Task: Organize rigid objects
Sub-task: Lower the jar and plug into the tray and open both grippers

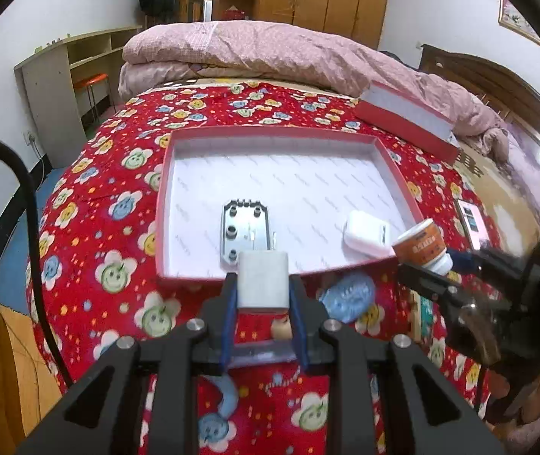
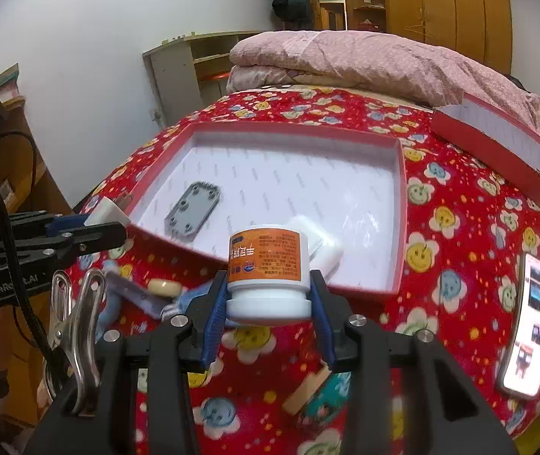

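Observation:
My left gripper (image 1: 263, 288) is shut on a white plastic block (image 1: 263, 278), held over the near rim of the red box (image 1: 232, 280). The box has a white lining and holds a grey metal plate (image 1: 245, 232) and a white charger (image 1: 366, 233). My right gripper (image 2: 269, 295) is shut on an orange-labelled white jar (image 2: 266, 265), held upside down near the box's front edge (image 2: 357, 288). The jar also shows at the right of the left wrist view (image 1: 419, 244). The plate (image 2: 193, 212) and charger (image 2: 321, 244) show in the right wrist view too.
The box lid (image 1: 406, 117) lies at the back right by a pink quilt (image 1: 270, 49). A phone (image 2: 529, 322) lies on the right of the red flowered bedspread. A wooden piece (image 2: 306, 388), a small wheel (image 2: 164, 287) and a metal clip (image 2: 80, 326) lie near me.

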Available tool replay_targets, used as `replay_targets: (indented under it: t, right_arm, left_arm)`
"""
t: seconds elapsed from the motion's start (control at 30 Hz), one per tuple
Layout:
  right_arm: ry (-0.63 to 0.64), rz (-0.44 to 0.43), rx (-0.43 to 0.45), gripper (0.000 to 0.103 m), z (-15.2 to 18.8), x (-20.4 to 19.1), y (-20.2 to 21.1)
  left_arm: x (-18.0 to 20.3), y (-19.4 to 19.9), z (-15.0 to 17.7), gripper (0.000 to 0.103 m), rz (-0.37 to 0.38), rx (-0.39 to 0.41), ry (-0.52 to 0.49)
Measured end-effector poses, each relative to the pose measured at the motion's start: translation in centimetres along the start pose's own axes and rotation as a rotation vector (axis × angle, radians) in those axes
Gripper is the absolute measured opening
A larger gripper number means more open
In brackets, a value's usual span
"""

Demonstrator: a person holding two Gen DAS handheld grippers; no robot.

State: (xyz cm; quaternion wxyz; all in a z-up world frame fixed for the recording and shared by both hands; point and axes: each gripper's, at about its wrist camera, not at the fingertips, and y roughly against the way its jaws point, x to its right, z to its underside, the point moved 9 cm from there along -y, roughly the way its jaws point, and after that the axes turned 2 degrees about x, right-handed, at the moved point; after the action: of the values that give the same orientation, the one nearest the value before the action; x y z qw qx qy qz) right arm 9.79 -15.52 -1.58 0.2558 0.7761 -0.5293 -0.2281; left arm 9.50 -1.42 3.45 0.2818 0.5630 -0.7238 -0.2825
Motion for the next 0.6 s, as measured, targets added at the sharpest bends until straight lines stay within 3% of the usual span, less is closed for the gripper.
replay_targets:
  t: [0.6]
  right_arm:
    - [-0.032, 0.039, -0.036, 0.041, -4.3, 3.5, -4.8]
  left_arm:
    - [1.5, -6.5, -5.2, 0.026, -0.012, -0.025, -0.030]
